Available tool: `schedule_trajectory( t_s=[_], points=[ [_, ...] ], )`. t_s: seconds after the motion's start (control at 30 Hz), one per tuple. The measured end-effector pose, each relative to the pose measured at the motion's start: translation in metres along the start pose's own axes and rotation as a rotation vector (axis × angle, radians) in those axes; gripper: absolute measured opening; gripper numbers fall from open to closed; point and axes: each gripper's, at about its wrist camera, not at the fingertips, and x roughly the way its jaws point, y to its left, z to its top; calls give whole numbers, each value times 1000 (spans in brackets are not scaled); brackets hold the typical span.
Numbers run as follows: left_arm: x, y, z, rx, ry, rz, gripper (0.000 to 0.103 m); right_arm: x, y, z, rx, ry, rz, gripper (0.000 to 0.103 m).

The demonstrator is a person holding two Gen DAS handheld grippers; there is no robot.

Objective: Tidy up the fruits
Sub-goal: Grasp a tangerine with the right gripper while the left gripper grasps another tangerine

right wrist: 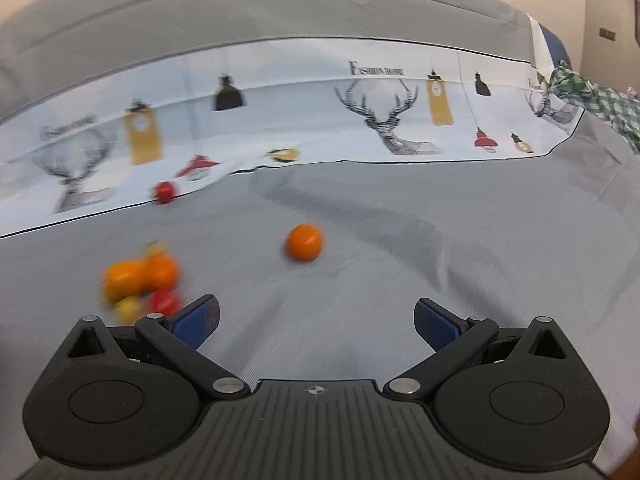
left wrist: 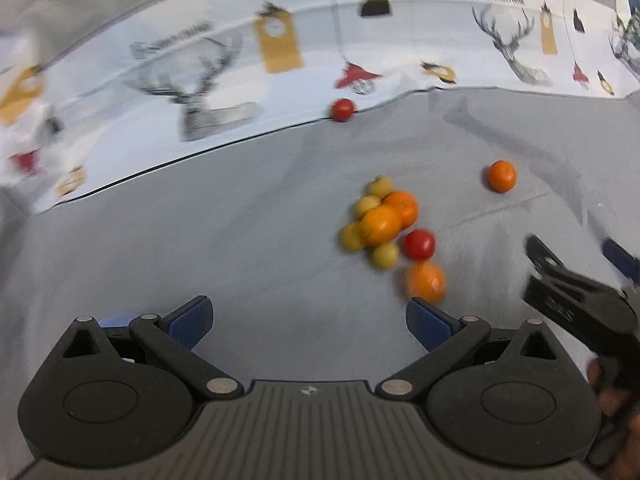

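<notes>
Both tools gape over grey sheet (deer-print band).

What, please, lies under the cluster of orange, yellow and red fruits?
The cluster of orange, yellow and red fruits rests on the grey wrinkled cloth. The cloth covers whatever surface lies beneath, so that cannot be seen.

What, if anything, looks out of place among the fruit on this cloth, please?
Two pieces sit apart from the main pile: a red fruit far back at the edge of the printed cloth, and an orange fruit alone to the right. Both grippers, left and right, are open and empty.
</notes>
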Motion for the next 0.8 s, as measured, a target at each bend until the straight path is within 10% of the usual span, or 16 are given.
schedule_trajectory(
  t_s=[0.47,0.6,0.67,0.73,0.8],
  points=[
    [116,-38,67,104,140,-48,99,152,16,21,-13,91,-5,102],
    [116,-30,74,67,146,-167,38,154,13,22,-9,85,7,102],
    [112,-28,76,77,158,-169,38,150,14,21,-23,65,-7,81],
    [106,-23,73,83,139,-171,38,144,15,22,-61,42,15,37],
    [100,-11,67,59,129,-157,38,143,17,23,-72,37,14,37]
  ],
)
